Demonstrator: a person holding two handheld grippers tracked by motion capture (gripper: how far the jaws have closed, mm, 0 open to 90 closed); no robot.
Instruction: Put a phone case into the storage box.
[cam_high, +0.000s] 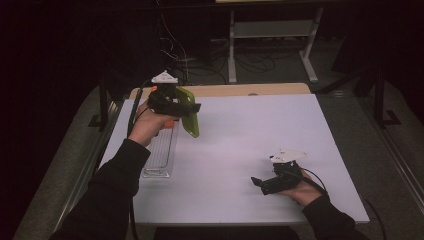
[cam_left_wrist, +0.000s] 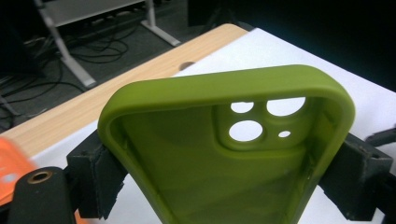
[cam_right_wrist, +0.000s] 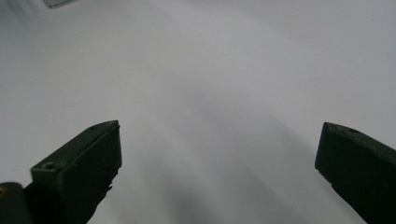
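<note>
An olive-green phone case (cam_high: 188, 111) hangs above the back left of the white table (cam_high: 240, 140), gripped across its width by my left gripper (cam_high: 186, 108). In the left gripper view the case (cam_left_wrist: 196, 163) shows its hollow inside and camera cut-outs, with a black pad (cam_left_wrist: 95, 177) pressed on each side edge and my left gripper (cam_left_wrist: 224, 172) shut on it. My right gripper (cam_high: 260, 184) rests low near the front right of the table, pointing left. In the right gripper view its jaws stand wide apart, my right gripper (cam_right_wrist: 219, 158) holding nothing over bare white surface.
A clear plastic tray (cam_high: 161, 150) lies flat on the table under the left hand. Something orange (cam_left_wrist: 11, 168) shows beside the left gripper. A wooden strip (cam_high: 235, 90) edges the far side, with cables and a metal frame (cam_high: 270, 35) on the floor beyond.
</note>
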